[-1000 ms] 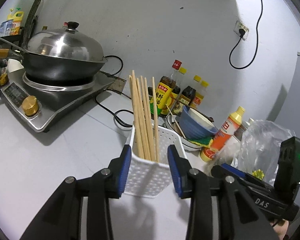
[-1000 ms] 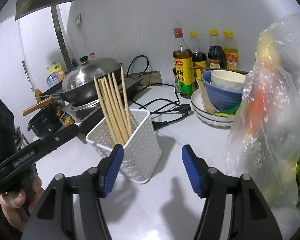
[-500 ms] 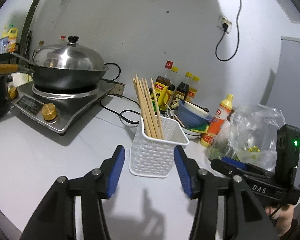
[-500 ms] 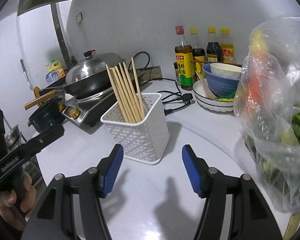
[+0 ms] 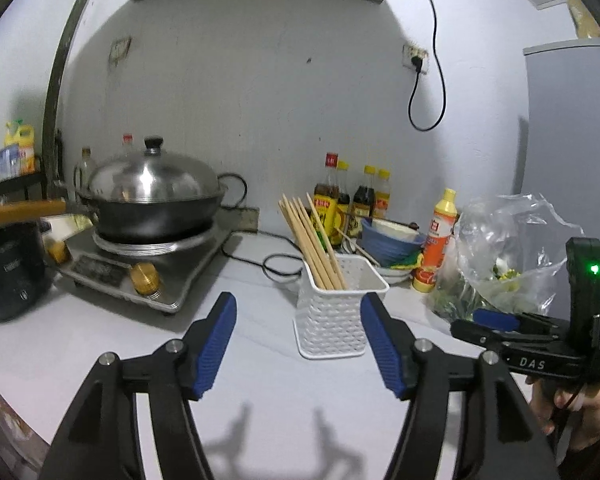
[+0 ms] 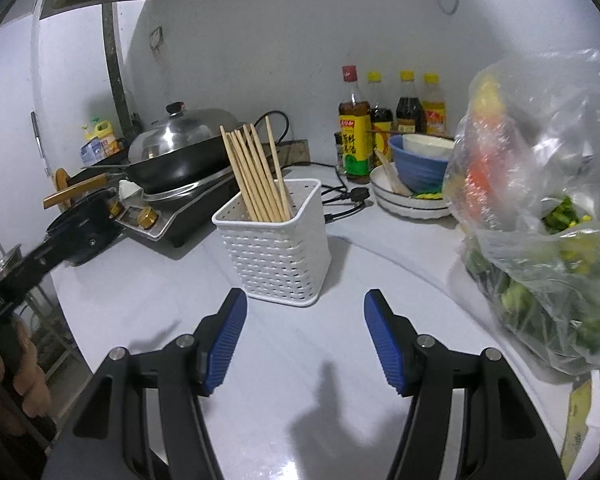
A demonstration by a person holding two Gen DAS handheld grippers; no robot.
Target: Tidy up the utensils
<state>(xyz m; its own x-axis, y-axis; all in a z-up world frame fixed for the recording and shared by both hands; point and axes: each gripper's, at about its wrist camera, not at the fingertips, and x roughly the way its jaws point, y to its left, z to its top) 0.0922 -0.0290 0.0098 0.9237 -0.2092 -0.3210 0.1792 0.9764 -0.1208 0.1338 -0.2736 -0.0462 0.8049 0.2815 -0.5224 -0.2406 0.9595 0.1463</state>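
White perforated plastic forms the utensil holder (image 5: 334, 312), which stands upright on the pale countertop (image 5: 100, 344) with a bundle of wooden chopsticks (image 5: 312, 240) leaning toward its left corner. The left gripper (image 5: 298, 344) sits just in front of the holder; its jaws are opening, the blue pads (image 5: 216, 344) stand clear of the holder's sides, and nothing is pinched between them. The right gripper (image 6: 304, 340) is set fairly wide and empty, with the holder (image 6: 276, 244) a little beyond its fingertips and bare counter between.

To the left of the holder an induction cooker (image 5: 140, 264) carries a dark wok (image 5: 156, 208) under a domed steel lid, its wooden handle reaching out over a black pot (image 5: 8, 268). A black power cord (image 5: 276, 264) loops across the counter just behind the holder. Behind and to the right, sauce bottles (image 6: 356, 132) line the wall, and next to them a blue bowl (image 6: 418, 164) sits in stacked white plates (image 6: 408, 204). An orange squeeze bottle (image 5: 436, 248) stands near a clear plastic bag of greens (image 6: 540, 220), which crowds the right side of the counter close to the right gripper. From the left wrist camera the right gripper's black body shows at the right edge, held by a hand (image 5: 580, 412). From the right wrist camera, the left gripper's body crosses the lower left.
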